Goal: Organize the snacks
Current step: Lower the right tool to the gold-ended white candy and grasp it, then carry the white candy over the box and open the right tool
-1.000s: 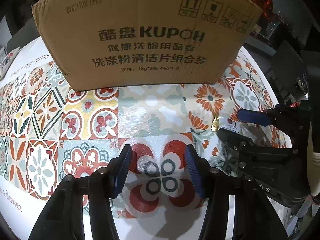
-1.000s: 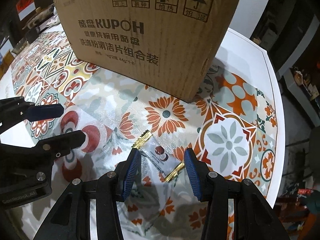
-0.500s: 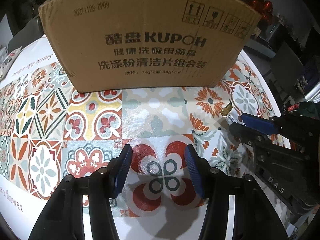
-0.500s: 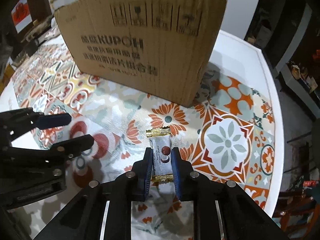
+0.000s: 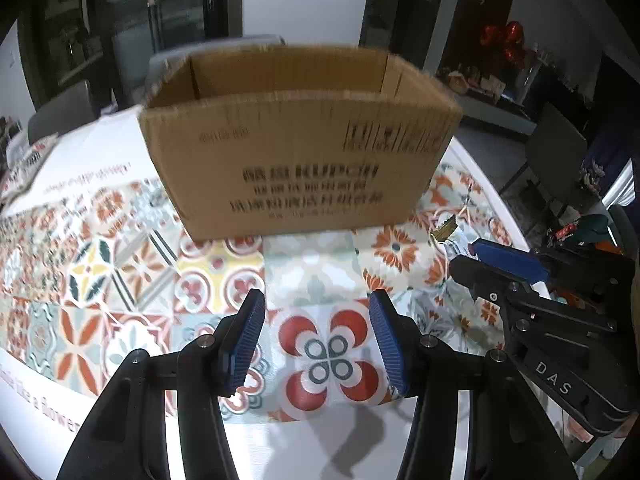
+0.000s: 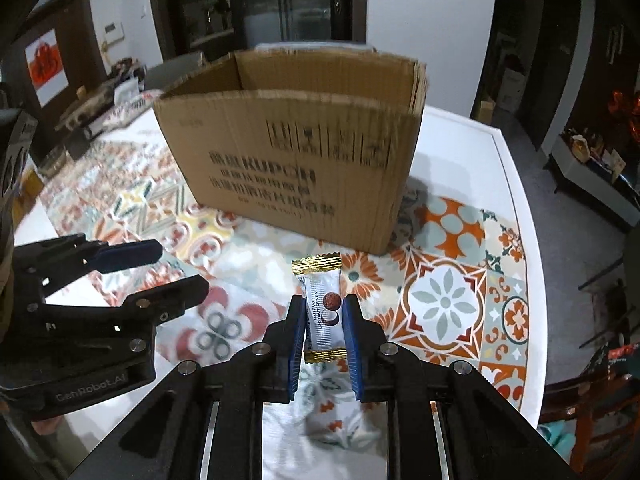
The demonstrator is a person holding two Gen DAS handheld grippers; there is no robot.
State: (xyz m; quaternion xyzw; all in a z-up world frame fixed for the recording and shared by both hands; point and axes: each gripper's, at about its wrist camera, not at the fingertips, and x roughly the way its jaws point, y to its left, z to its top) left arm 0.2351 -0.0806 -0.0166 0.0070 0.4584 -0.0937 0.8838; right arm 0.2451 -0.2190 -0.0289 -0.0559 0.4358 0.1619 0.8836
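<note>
Right gripper (image 6: 324, 316) has lifted snack (image 6: 323, 308) off table (image 6: 452, 152).

Dim room, motion-blurred box (image 5: 300, 152) print (fisheye-bent edges), glare on table (image 6: 460, 140).

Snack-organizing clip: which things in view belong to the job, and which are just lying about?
Part of the job:
- snack packet, clamped in the right gripper
- open cardboard box on the table
- left gripper, open and holding nothing

Just lying about:
- patterned tablecloth
- dark chair beside the table
- red decorations in the background
</note>
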